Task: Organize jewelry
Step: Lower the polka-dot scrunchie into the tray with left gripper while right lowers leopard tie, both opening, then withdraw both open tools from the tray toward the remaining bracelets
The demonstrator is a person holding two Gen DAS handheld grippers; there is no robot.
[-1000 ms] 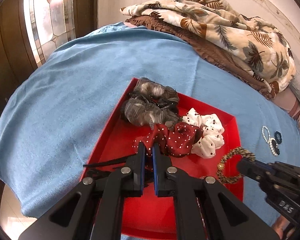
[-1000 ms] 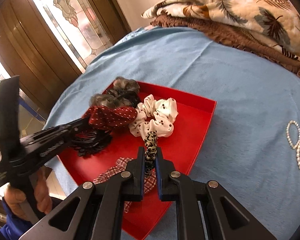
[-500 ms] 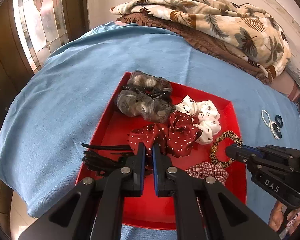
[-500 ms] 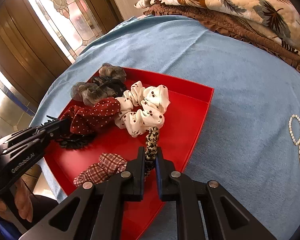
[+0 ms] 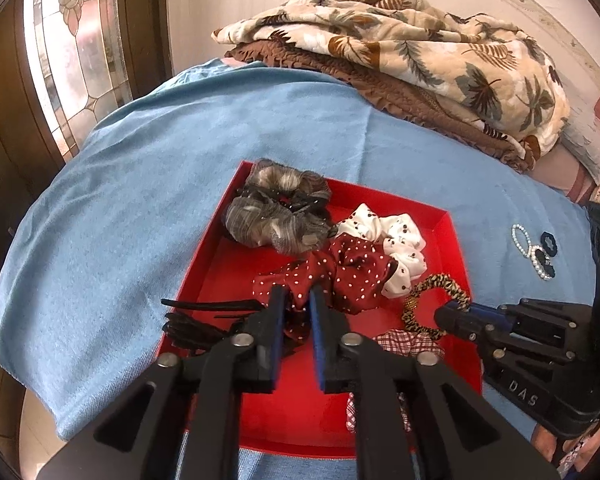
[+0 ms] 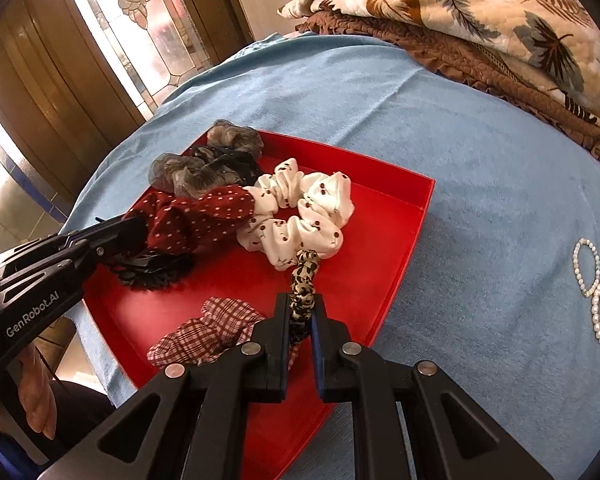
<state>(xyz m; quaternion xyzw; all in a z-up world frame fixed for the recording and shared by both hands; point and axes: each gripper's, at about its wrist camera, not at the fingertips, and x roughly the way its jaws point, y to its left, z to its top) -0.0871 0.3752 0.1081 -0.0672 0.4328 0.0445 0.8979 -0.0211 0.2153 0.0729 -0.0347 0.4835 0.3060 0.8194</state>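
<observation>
Now the left tongs sit slightly parted over the red tray, their tips at the dotted maroon scrunchie, though whether they pinch it cannot be told; the right tongs are clamped on the leopard-print scrunchie, which hangs just beside the white scrunchie; a pearl bracelet lies on the blue cloth, apart from the tray.

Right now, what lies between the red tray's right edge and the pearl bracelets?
Only bare blue cloth lies between the red tray and the pearl bracelets, clearest in the right wrist view.
</observation>
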